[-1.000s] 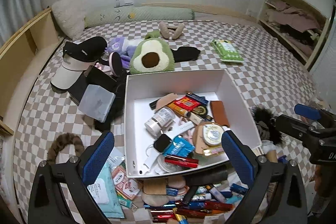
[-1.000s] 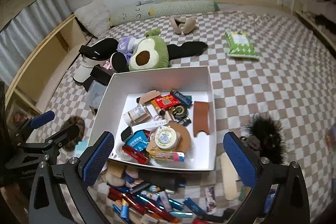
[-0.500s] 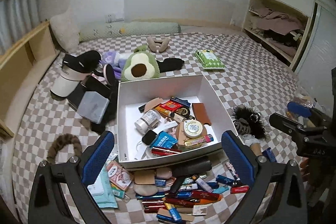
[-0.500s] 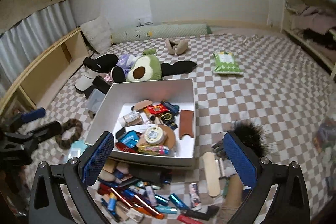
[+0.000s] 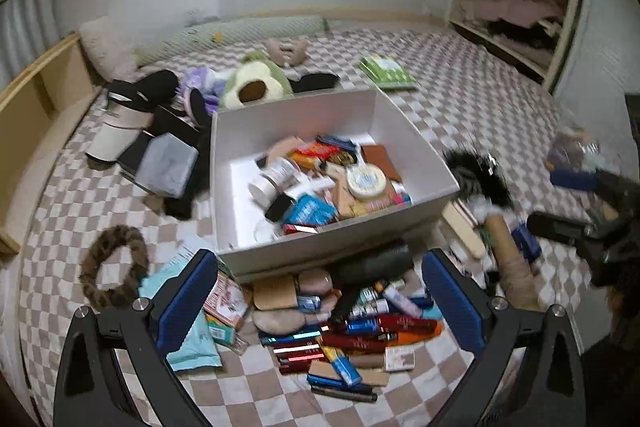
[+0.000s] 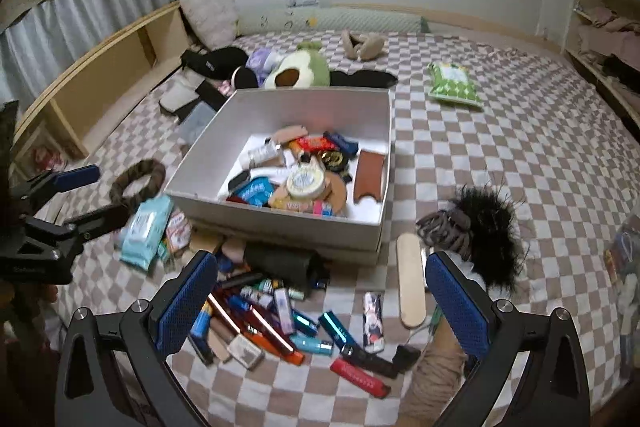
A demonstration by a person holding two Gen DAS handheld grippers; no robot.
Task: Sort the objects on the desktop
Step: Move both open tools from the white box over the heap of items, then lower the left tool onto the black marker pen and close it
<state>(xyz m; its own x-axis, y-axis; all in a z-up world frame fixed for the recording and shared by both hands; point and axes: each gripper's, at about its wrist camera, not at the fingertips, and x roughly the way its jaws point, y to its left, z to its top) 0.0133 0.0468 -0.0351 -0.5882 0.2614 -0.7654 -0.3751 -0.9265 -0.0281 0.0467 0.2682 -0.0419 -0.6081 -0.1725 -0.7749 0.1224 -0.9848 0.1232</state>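
Left wrist: left gripper (image 5: pixel 320 297) jaws spread, empty; white cardboard box (image 5: pixel 416 151) at 12 o'clock, part-filled. Right wrist: right gripper (image 6: pixel 322 301) jaws spread, empty; heap of lighters and tubes (image 6: pixel 280 323) at 6 o'clock on the checkered bed (image 6: pixel 500 131), unsorted. Roughly halfway.

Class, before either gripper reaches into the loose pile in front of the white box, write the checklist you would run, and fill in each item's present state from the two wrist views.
1. Left gripper open and empty: ok.
2. Right gripper open and empty: ok.
3. White box has room left: ok, bare floor along its left side.
4. Pile of lighters and tubes lies within view of both cameras: ok.
5. A single item stands clear for grasping: not ok, most overlap.
6. Grippers apart from each other: ok.
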